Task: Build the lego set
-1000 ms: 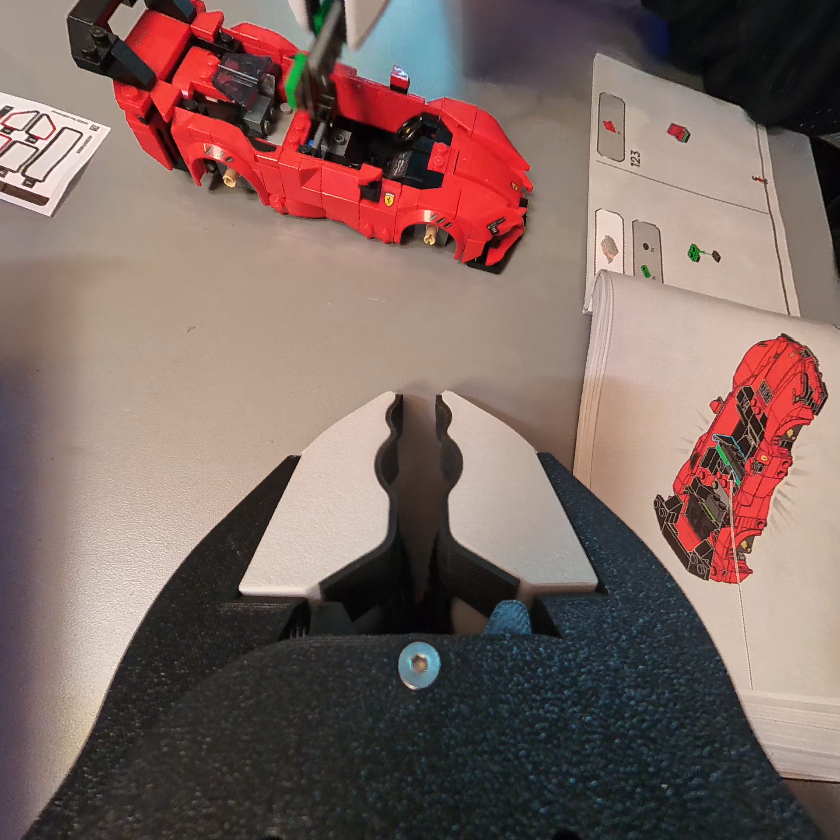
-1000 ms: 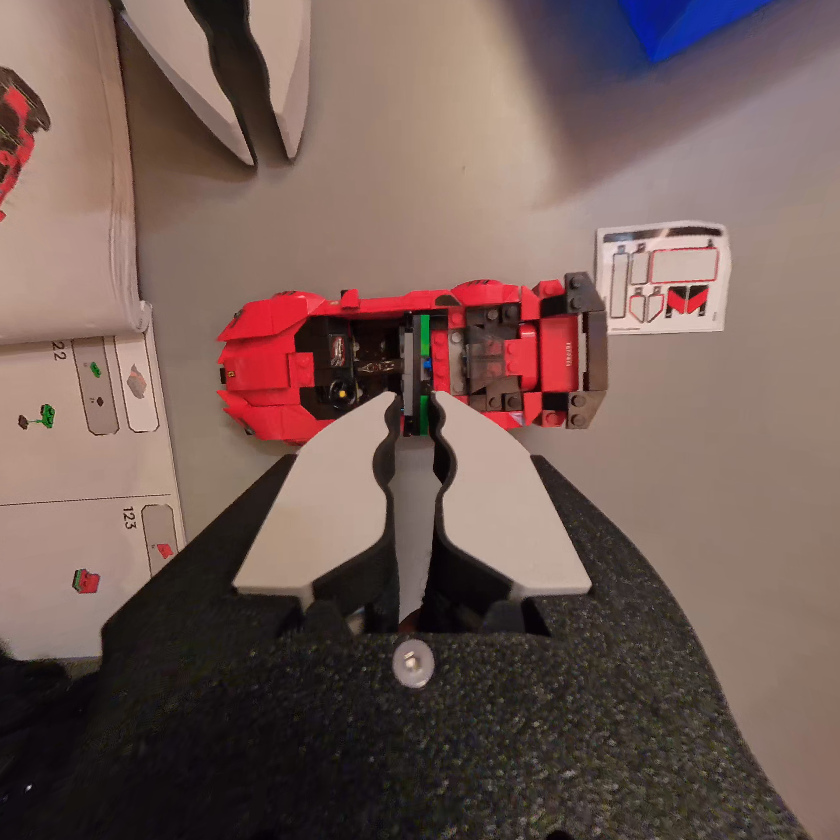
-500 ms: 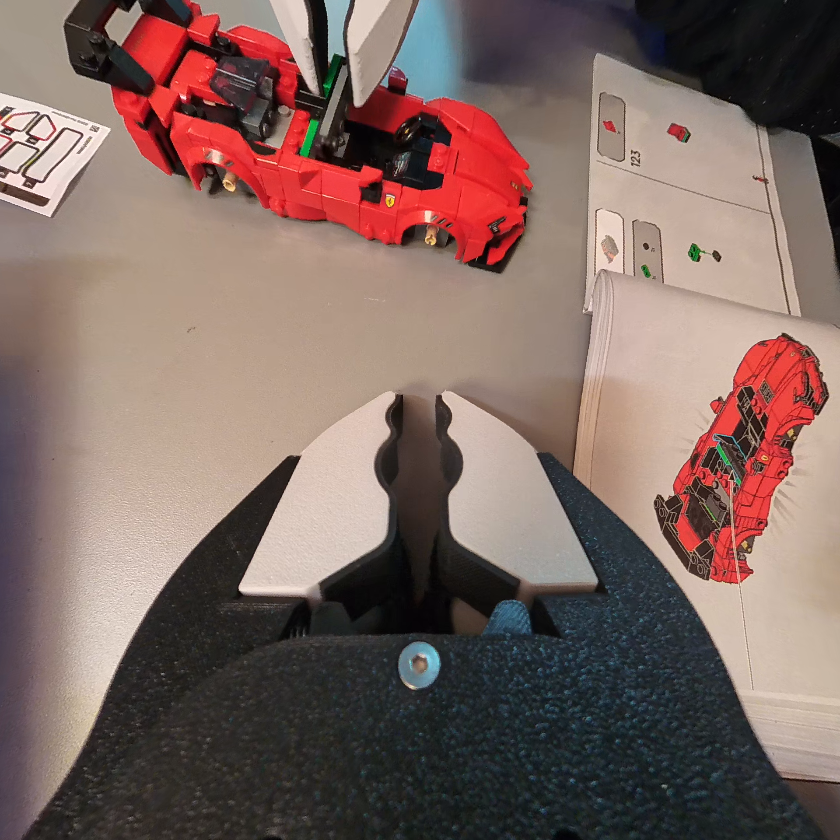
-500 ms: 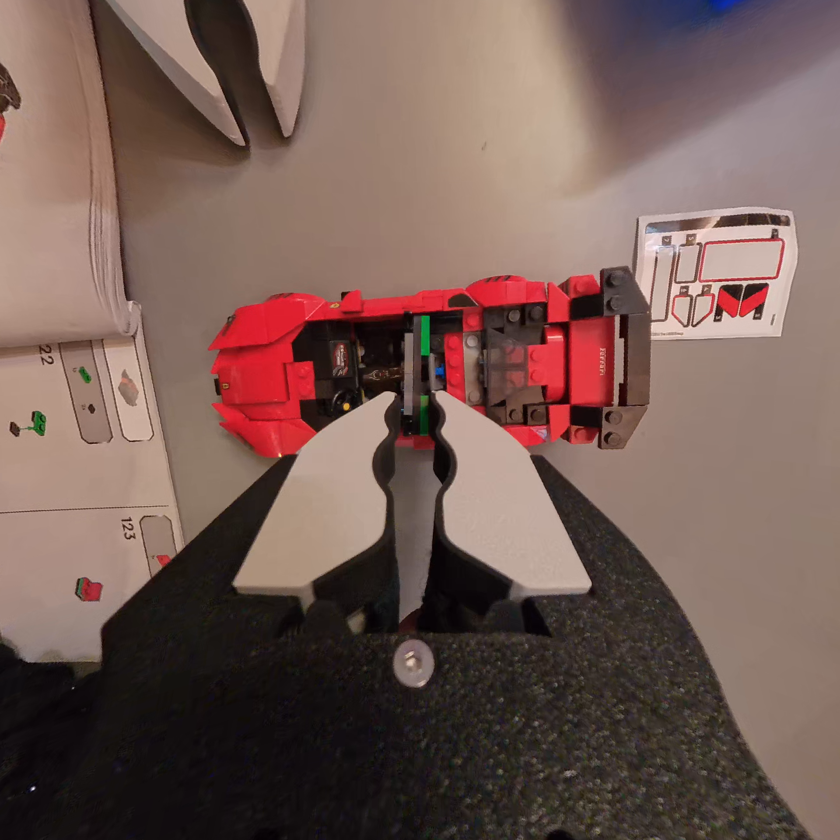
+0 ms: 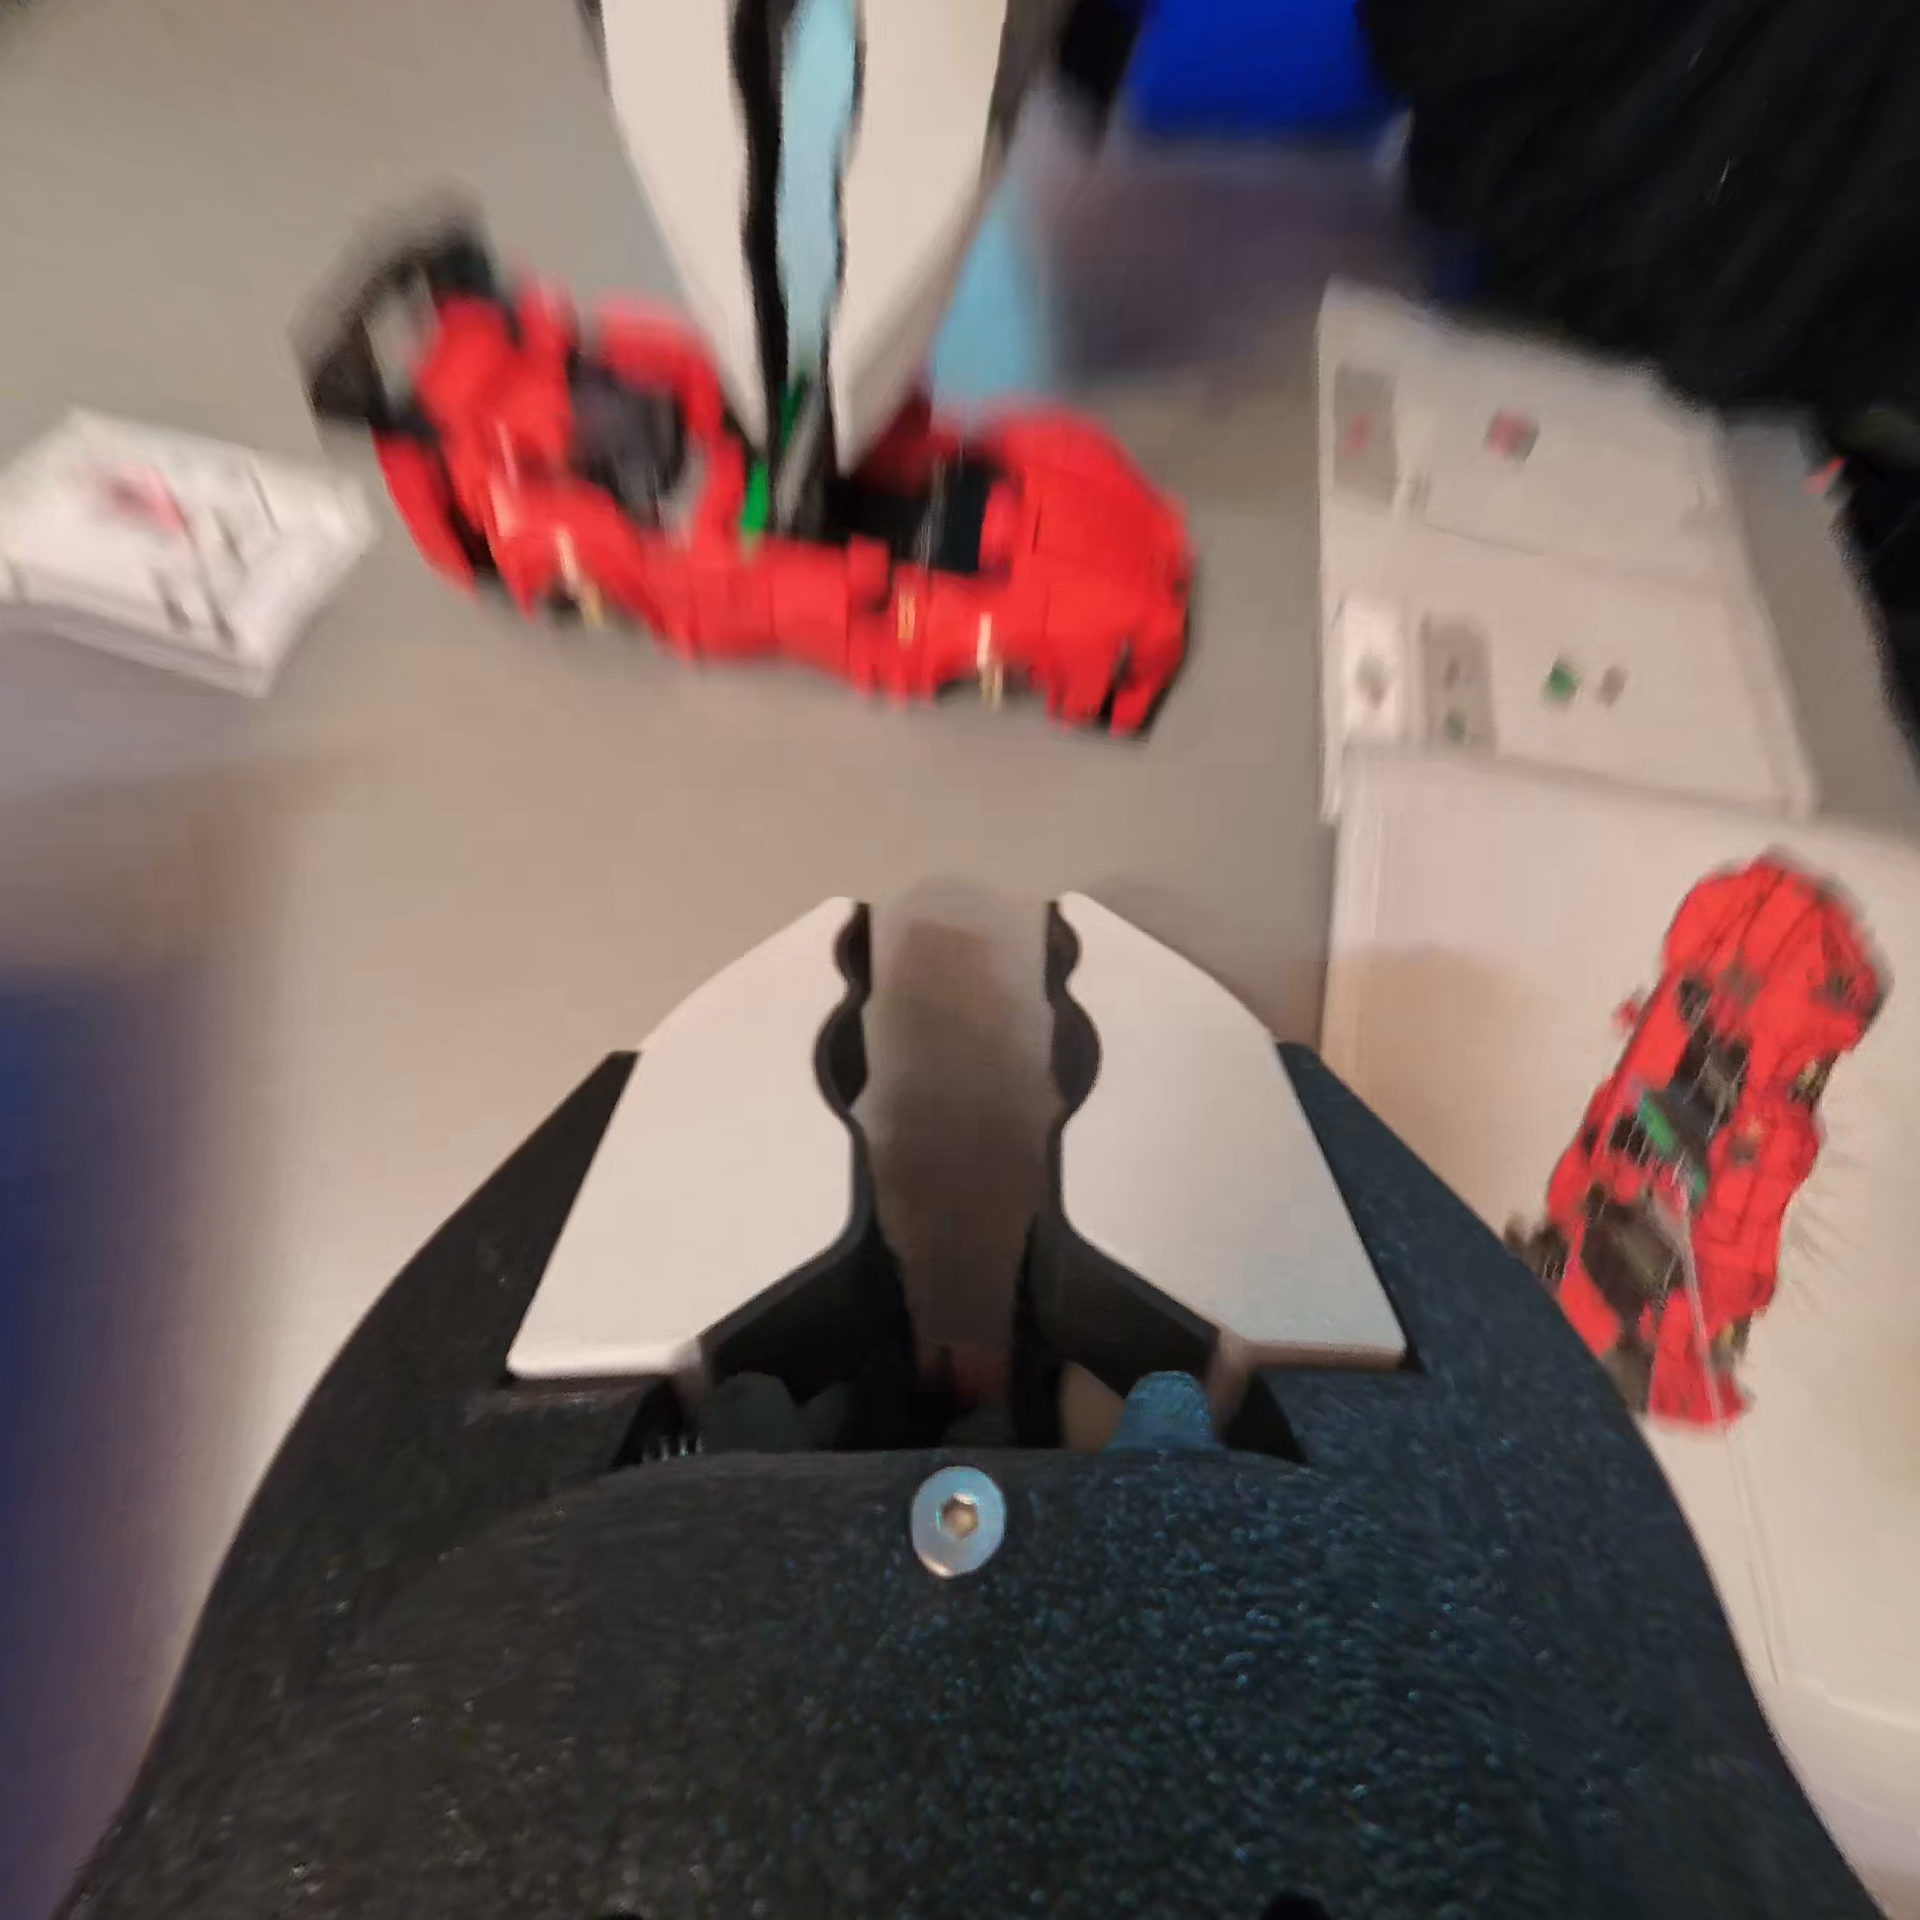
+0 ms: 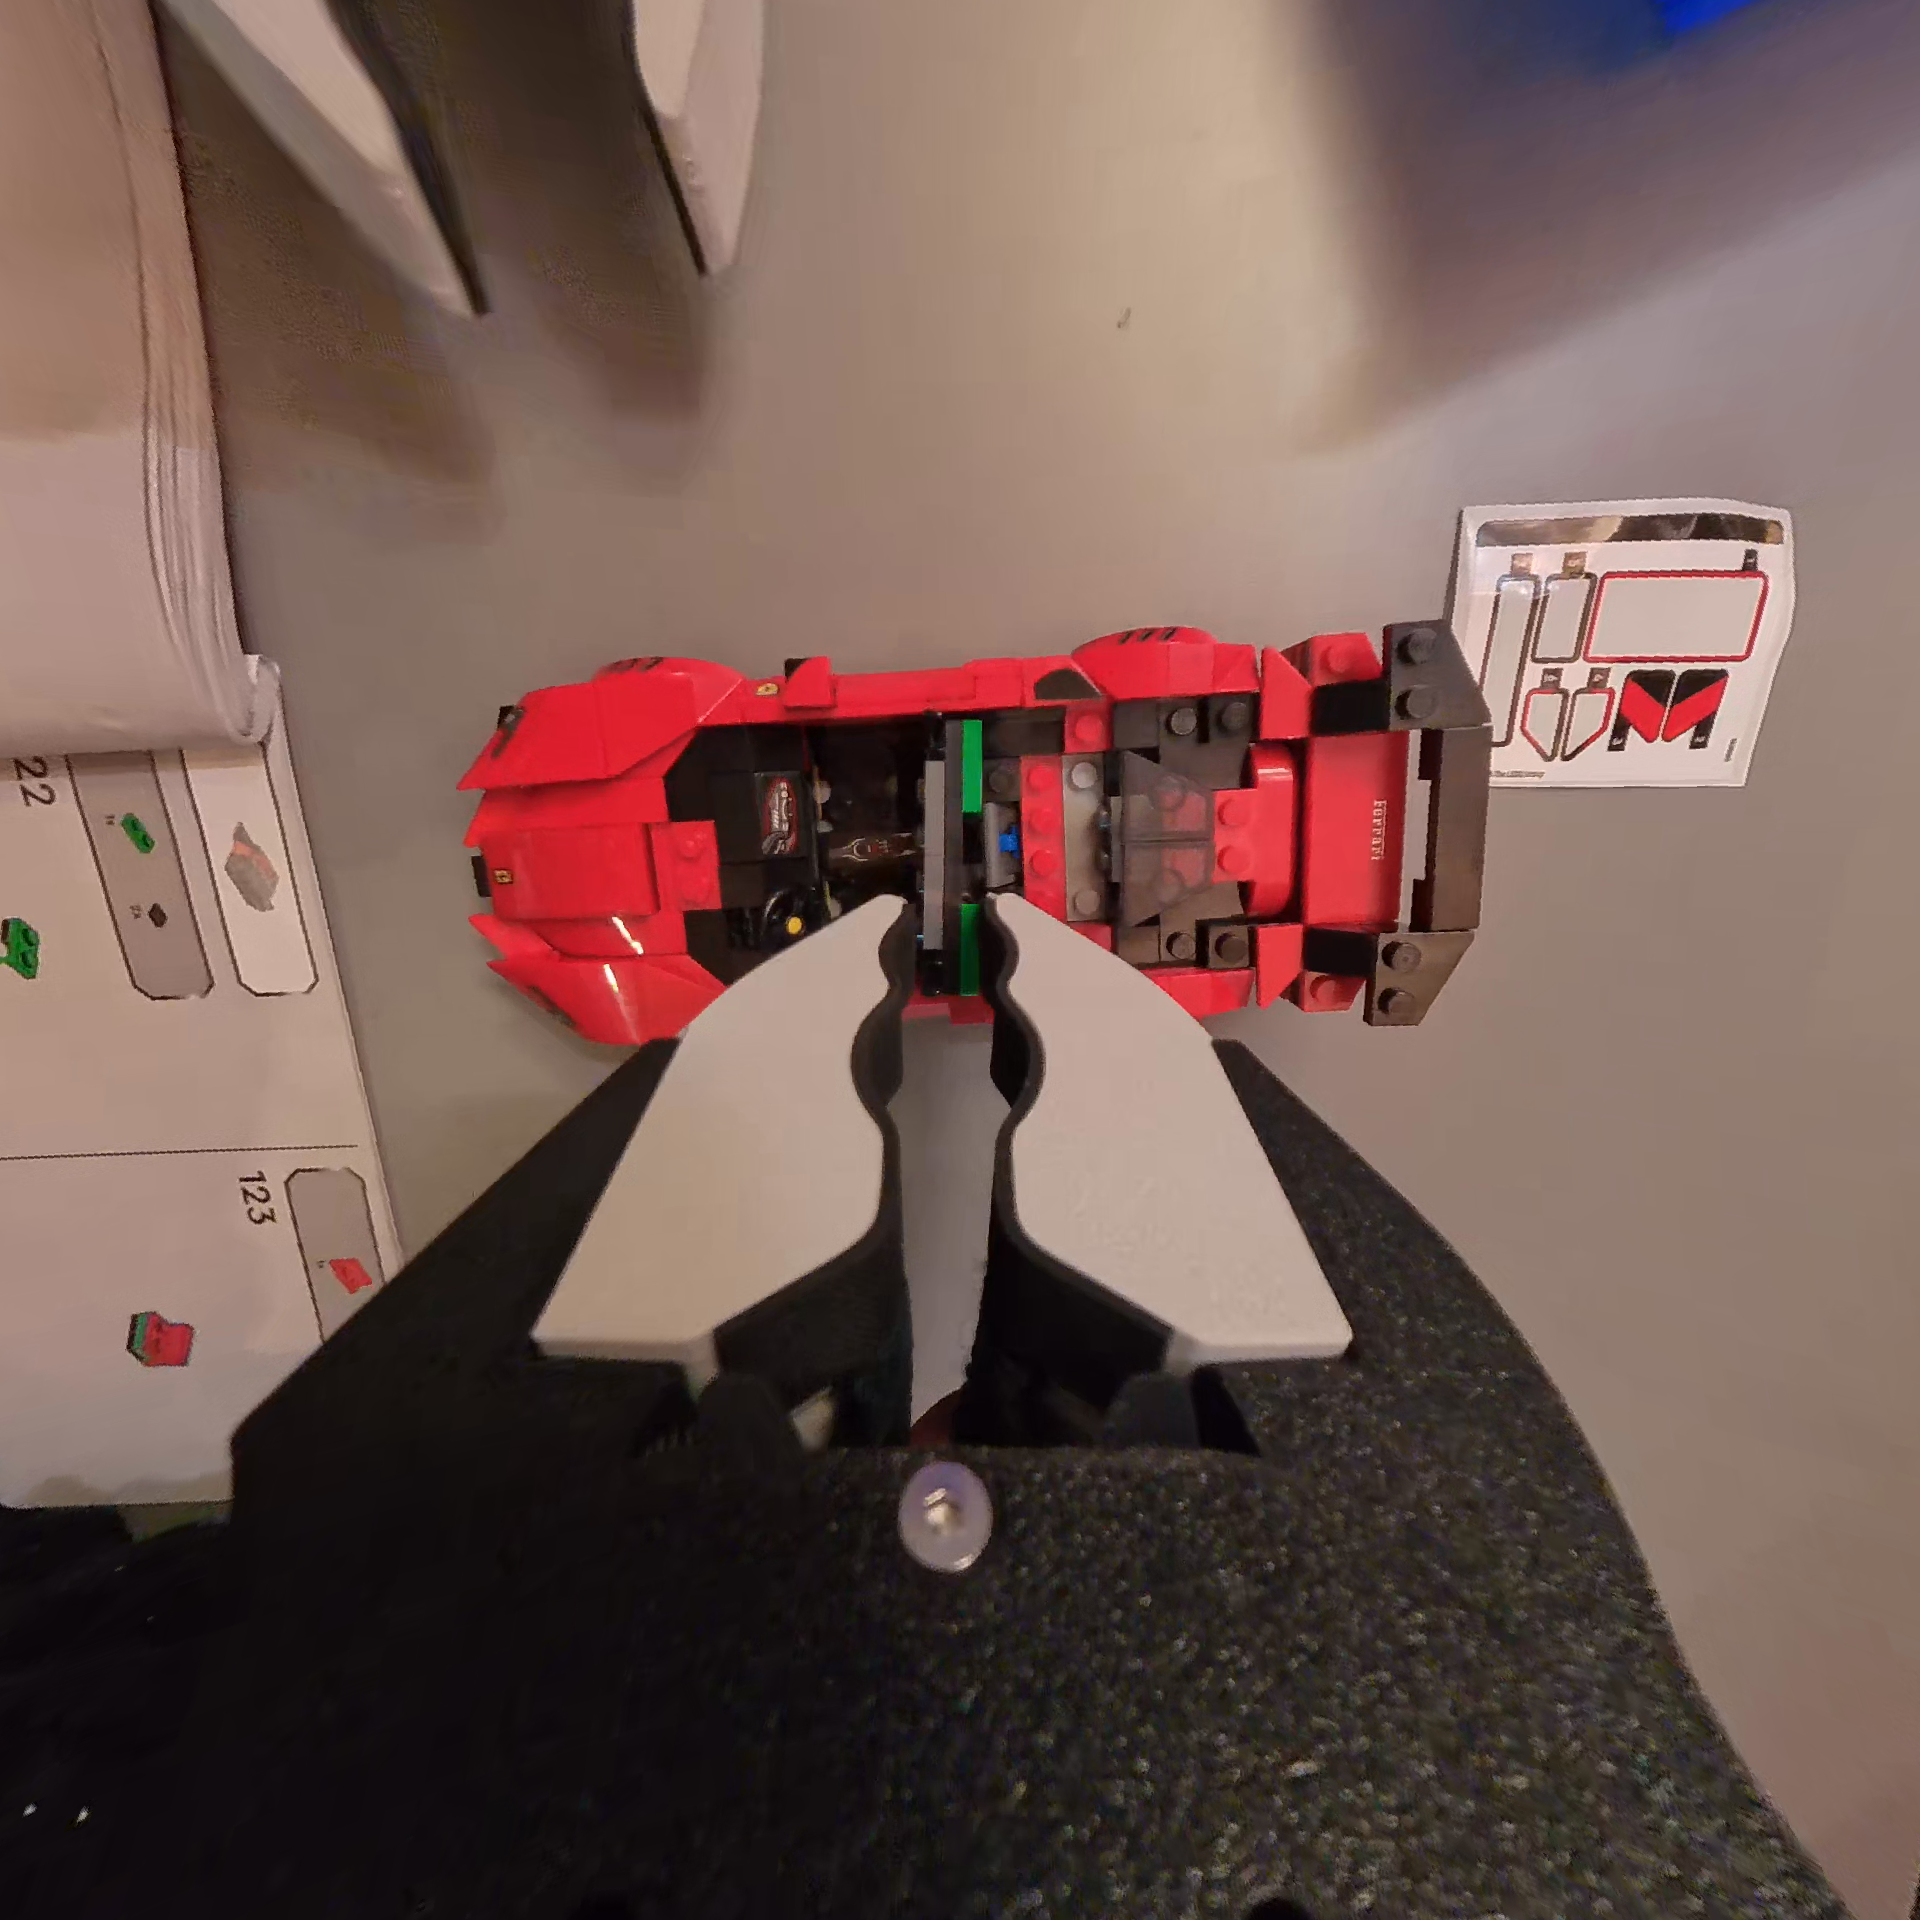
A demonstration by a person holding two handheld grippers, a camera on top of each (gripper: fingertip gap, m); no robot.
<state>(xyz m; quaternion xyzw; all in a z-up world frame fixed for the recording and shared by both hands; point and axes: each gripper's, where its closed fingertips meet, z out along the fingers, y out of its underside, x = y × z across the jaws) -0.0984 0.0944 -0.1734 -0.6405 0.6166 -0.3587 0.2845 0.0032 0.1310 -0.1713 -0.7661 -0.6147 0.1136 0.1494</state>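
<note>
A red Lego car (image 6: 582, 862) lies on the grey table (image 6: 1143, 416), nose to the left; it also shows blurred in the left wrist view (image 5: 1039, 582). My right gripper (image 6: 945, 914) stands over the car's middle, just behind the cockpit. It is shut on a narrow green and grey piece (image 6: 970, 748) that sits across the car body. In the left wrist view the right gripper (image 5: 795, 457) comes down from above onto the car. My left gripper (image 5: 956, 914) is open and empty, well short of the car; its fingertips also show in the right wrist view (image 6: 592, 281).
An open instruction booklet (image 6: 125, 1039) lies beyond the car's nose, at the right in the left wrist view (image 5: 1558, 582). A sticker sheet (image 6: 1621, 644) lies by the car's rear wing. A blue object (image 5: 1247, 83) and dark cloth are at the far edge. The grippers' ends are close to 11 cm from one another.
My right gripper has come down with the green and grey piece into the car's middle. My left gripper has opened its jaws wider and is moving, so its view is blurred.
</note>
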